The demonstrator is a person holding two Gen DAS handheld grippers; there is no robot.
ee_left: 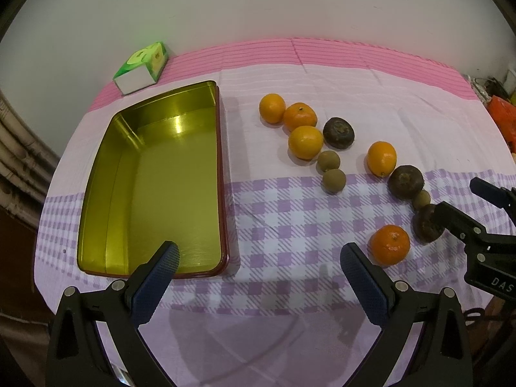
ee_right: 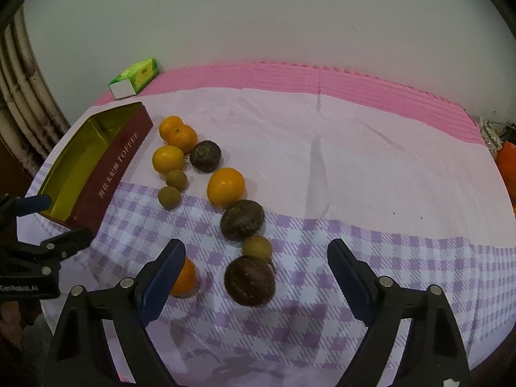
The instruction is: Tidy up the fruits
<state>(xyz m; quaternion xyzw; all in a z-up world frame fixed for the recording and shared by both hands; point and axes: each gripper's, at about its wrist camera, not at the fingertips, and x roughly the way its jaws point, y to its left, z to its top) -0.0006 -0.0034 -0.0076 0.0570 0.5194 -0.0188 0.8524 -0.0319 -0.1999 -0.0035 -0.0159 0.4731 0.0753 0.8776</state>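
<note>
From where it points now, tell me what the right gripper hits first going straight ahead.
Most likely the nearest dark brown fruit, which lies between the open jaws of the right gripper and just ahead of them. The small tan fruit sits right behind it. Depth is hard to judge through the fisheye.

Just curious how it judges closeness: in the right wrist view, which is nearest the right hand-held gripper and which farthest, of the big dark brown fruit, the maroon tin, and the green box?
1. Big dark brown fruit, between the fingers.
2. Maroon tin, left.
3. Green box, far left by the wall.

Black tongs (ee_right: pixel 256 258) with blue textured pads (ee_right: pixel 164 277), silver screws and white lettering.
</note>
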